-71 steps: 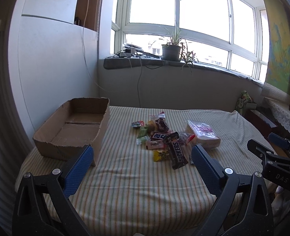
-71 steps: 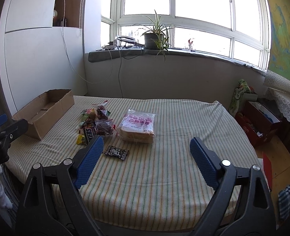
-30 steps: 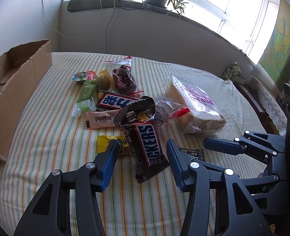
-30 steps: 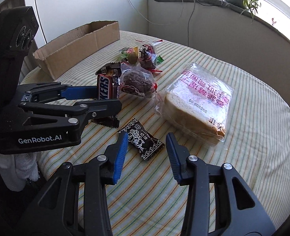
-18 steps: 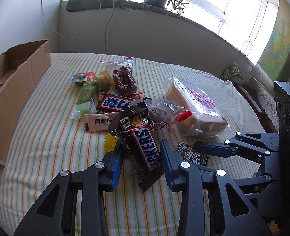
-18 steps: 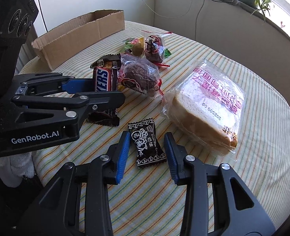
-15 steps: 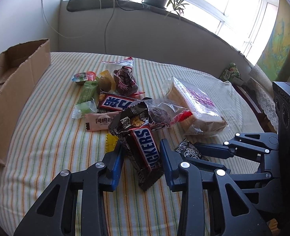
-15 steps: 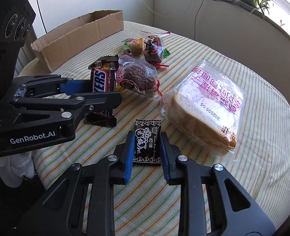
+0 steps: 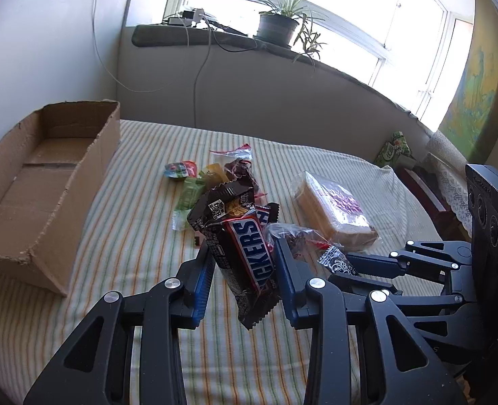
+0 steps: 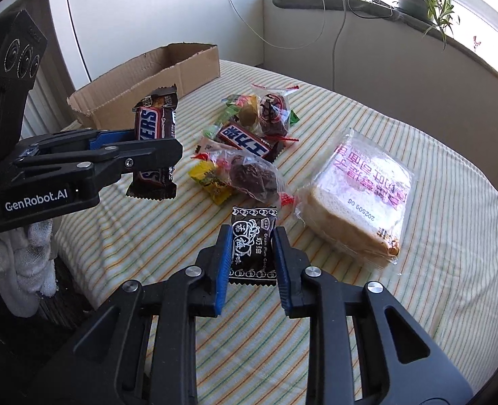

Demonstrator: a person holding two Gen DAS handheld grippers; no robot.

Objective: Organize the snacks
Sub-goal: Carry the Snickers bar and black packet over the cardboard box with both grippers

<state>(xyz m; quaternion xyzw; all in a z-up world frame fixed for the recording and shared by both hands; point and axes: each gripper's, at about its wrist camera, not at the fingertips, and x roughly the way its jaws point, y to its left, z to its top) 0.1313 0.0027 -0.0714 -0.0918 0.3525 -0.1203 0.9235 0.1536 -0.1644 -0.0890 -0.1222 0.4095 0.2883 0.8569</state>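
Left claw (image 9: 243,266) clamps chocolate bar (image 9: 245,249) by edges; right claw (image 10: 251,253) pinches black candy packet (image 10: 253,248). Risk: slippery wrappers slide out before cardboard box (image 9: 46,168).

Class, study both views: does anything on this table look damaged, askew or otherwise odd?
The cardboard box has ragged, torn top edges, as if its flaps were ripped off, and it stands empty. The snacks lie in a jumbled heap on the striped cloth. Nothing looks spilled.
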